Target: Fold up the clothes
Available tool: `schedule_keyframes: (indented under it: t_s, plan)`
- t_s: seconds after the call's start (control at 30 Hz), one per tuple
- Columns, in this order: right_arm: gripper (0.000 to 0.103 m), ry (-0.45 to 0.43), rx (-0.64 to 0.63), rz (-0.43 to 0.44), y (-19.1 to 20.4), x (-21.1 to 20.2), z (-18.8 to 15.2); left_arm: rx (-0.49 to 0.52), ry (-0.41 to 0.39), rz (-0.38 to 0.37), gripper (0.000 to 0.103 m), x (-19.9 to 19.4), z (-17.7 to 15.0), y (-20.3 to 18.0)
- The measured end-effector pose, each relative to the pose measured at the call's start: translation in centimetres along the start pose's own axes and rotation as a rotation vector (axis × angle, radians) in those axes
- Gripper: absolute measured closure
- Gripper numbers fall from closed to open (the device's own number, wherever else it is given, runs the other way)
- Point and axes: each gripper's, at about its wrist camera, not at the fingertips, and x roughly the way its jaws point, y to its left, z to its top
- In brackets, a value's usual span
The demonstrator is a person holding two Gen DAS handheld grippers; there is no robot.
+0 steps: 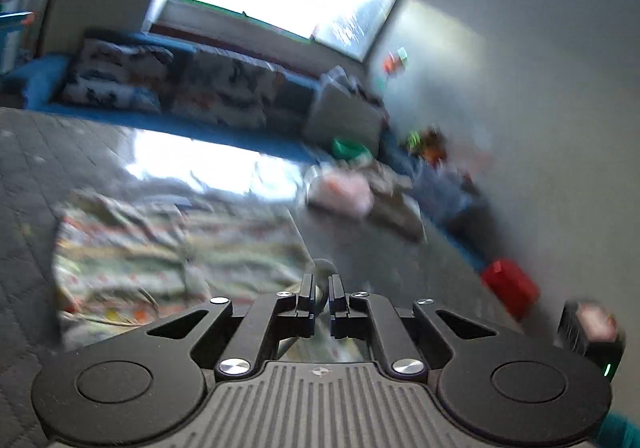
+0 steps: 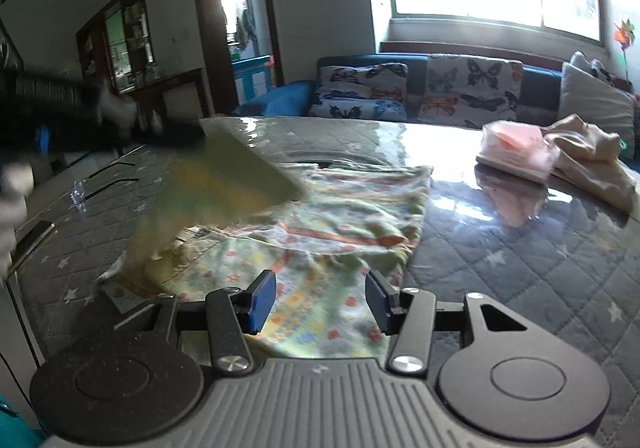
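Left wrist view blurred: left tool (image 1: 320, 290) pinches floral garment (image 1: 160, 268); right tool (image 2: 320, 302) gapes wide.

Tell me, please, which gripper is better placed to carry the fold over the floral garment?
Left, probably. The left gripper is shut on the floral garment, lifting part of it, while the right gripper is open and empty above it.

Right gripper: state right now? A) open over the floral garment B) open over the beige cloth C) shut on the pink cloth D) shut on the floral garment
A: the right gripper has its blue-padded fingers spread wide with nothing between them, above the floral garment.
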Motion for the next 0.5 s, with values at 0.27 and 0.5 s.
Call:
schedule_keyframes:
  t_s: [0.27,0.5]
  plan:
    - [0.053,0.030,0.048,0.023,-0.7,0.9,0.4,0.080,0.077,0.044,0.083,-1.3,-2.1,1.8]
    - [0.056,0.102,0.062,0.076,0.1,4.8,0.9,0.041,0.113,0.259,0.083,-2.2,-2.8,8.6]
